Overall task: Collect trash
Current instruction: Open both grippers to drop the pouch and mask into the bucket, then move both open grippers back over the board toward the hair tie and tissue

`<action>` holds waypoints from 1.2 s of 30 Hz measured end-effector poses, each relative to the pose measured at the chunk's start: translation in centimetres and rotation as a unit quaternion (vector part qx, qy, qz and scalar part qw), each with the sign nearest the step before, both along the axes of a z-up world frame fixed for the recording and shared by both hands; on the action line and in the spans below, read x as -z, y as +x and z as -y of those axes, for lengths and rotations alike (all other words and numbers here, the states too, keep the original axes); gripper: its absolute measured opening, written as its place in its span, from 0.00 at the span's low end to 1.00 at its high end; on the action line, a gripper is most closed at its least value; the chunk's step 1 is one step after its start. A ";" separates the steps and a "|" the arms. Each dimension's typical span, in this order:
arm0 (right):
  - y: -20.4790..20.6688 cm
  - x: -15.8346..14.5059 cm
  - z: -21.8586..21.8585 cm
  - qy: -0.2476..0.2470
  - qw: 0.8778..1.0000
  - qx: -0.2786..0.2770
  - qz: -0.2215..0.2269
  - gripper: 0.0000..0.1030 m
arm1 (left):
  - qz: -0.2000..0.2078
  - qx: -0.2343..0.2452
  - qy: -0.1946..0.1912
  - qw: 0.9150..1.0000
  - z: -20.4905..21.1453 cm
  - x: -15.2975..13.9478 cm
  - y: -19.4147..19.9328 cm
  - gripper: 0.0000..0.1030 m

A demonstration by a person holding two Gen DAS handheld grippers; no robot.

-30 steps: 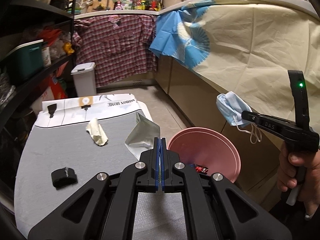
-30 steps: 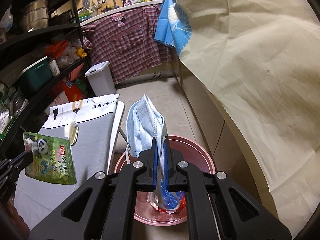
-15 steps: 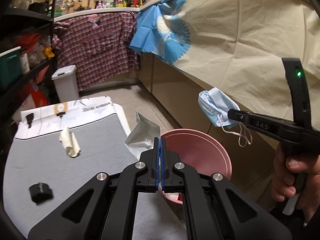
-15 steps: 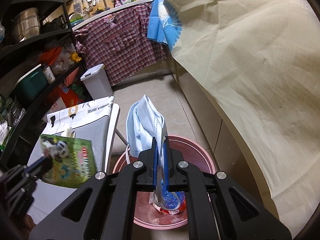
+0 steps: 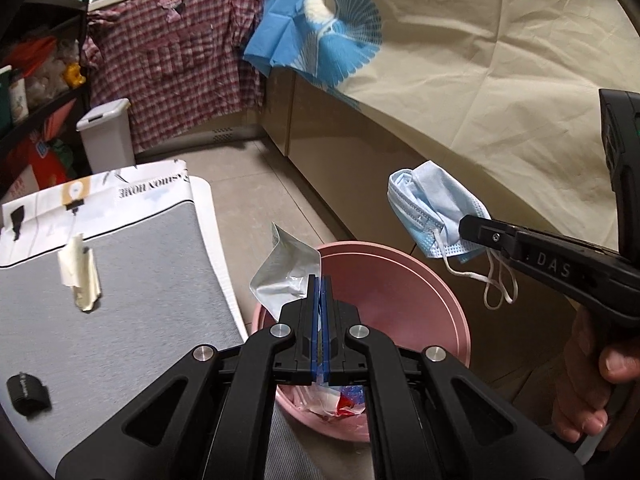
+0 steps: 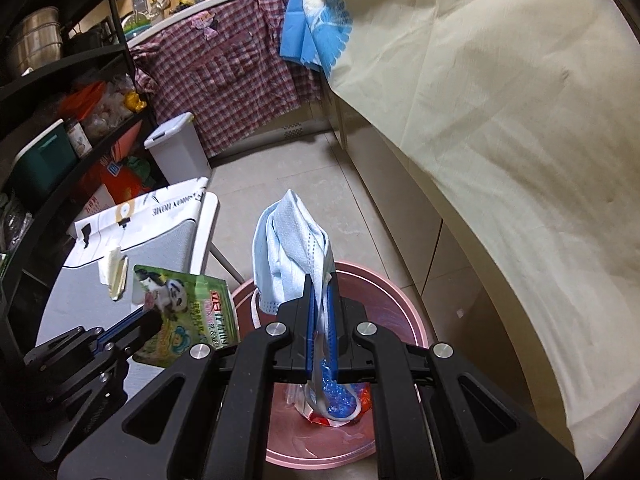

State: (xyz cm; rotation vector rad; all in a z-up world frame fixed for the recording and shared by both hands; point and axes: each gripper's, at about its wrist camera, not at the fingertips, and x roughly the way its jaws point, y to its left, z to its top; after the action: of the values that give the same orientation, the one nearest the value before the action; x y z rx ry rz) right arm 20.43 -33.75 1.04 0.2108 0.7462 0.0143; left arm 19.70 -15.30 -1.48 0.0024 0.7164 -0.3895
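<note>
Both grippers carry trash to the drop. The left gripper [image 5: 320, 292] is clamped on a snack pouch [image 5: 286, 276], silver on one face and green with a panda print on the other [image 6: 180, 312], held at the near rim of the pink bin [image 5: 432, 276] beside the grey-topped table [image 5: 132, 304]. The right gripper [image 6: 320, 300] is pinched tight on a blue face mask [image 6: 290, 256], which hangs over the bin's mouth with its ear loops dangling. Wrappers already lie at the bin's bottom [image 6: 336, 408].

The next move likely calls for opening each set of tongs once its load sits fully inside the rim; the pouch looks closest to the edge. A crumpled tissue [image 5: 80, 276] and a small black item [image 5: 28, 394] remain on the table.
</note>
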 end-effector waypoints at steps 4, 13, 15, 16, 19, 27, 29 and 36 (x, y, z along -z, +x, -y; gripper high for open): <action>0.8 0.7 0.2 -0.001 1.000 0.001 -0.011 0.06 | -0.012 0.002 0.000 1.000 0.5 0.8 0.9 0.01; 1.8 2.0 0.1 -0.010 0.999 0.006 -0.041 0.46 | -0.084 0.018 -0.011 0.996 0.7 3.1 1.8 0.22; 1.5 1.8 0.3 0.000 0.999 0.008 -0.035 0.46 | -0.081 0.016 -0.010 0.996 0.3 2.9 1.4 0.24; 1.5 1.7 0.3 0.000 0.999 0.008 -0.033 0.46 | -0.082 0.015 -0.012 0.996 -0.1 2.7 1.1 0.24; 1.1 1.3 0.1 -0.004 1.000 0.006 -0.026 0.46 | -0.078 0.005 -0.015 0.997 -1.4 1.8 0.3 0.24; -0.6 0.2 -0.2 0.000 1.000 0.002 -0.009 0.46 | -0.054 -0.017 -0.001 0.998 -5.8 -1.7 -2.3 0.24; -1.3 -0.4 -0.5 -0.004 1.000 -0.003 -0.001 0.46 | -0.048 -0.023 0.003 0.999 -7.4 -2.6 -3.2 0.24; -3.7 -2.1 -1.4 -0.010 0.999 -0.022 0.026 0.46 | -0.037 -0.049 0.011 0.998 -14.2 -5.3 -5.4 0.24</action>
State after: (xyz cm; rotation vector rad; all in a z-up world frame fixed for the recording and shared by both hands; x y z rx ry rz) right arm 16.73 -32.35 3.10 0.1738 0.6980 0.0548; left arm 14.29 -1.09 3.83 -0.0273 0.7914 -0.2899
